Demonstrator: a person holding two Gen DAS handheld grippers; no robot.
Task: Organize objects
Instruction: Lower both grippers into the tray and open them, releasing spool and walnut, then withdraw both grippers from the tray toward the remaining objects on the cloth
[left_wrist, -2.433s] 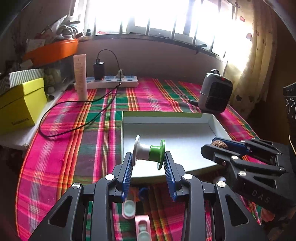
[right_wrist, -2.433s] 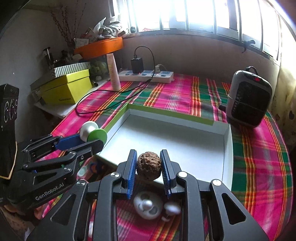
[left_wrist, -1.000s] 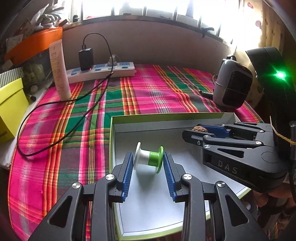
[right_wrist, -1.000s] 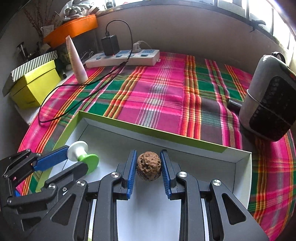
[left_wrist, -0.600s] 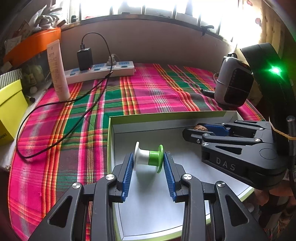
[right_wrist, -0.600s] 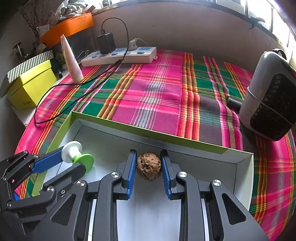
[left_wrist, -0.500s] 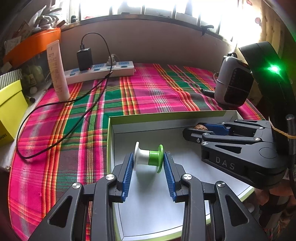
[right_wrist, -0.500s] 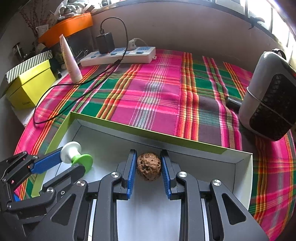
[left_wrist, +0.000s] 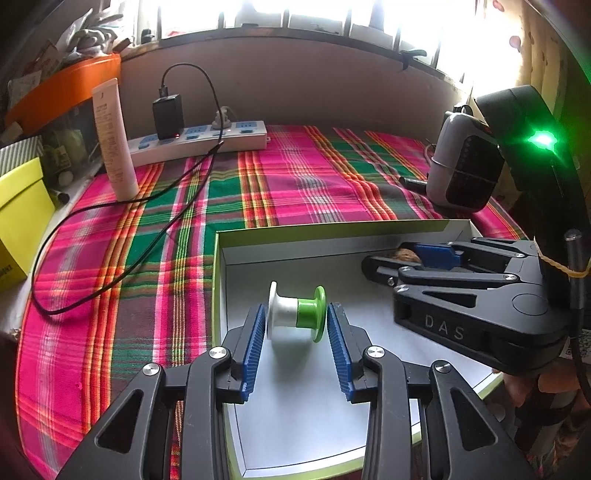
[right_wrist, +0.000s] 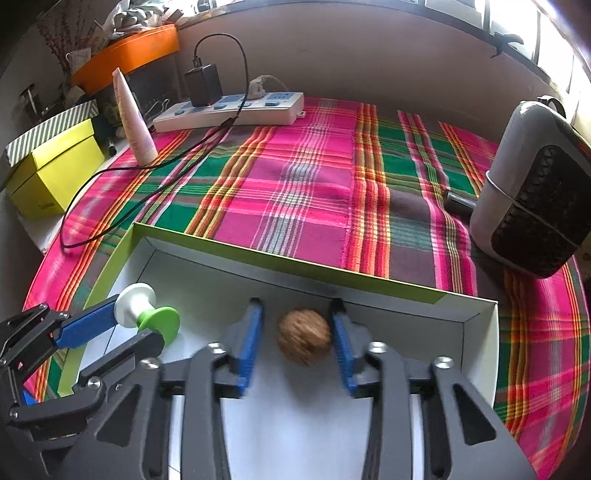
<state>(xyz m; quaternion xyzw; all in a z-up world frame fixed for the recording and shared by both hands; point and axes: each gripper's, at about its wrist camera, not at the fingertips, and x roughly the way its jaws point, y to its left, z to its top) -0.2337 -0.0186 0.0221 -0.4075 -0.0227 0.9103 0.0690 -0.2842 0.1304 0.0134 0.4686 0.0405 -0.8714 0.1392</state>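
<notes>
Spool (left_wrist: 297, 314): white-and-green, lying crosswise between the blue pads of the left gripper (left_wrist: 296, 323) above the white floor of the tray (left_wrist: 332, 230); its two end flanges meet the pads, so it reads as held.
Left jaws: partly apart and opening a little — the spool fills the gap between them.
Walnut (right_wrist: 304, 335): between the pads of the right gripper (right_wrist: 297, 334), with clear gaps on both sides; it is motion-blurred, over the far part of the tray floor close to the back wall.
Right jaws: opening, wide apart, pads off the walnut.
Left gripper pose: angled down into the near-left part of the tray, fingers pointing toward the window.
Right gripper pose: angled down steeply into the tray's right side — in the left wrist view it lies across the right half, its tip near the back wall.
Tray: shallow, green-edged, resting on the plaid cloth (right_wrist: 295, 184) over the desk.
Surroundings: power strip (left_wrist: 199, 142) with a black charger, an upright tube (left_wrist: 112, 140), a yellow box (right_wrist: 55, 170), a small heater (right_wrist: 535, 192) at the right.
</notes>
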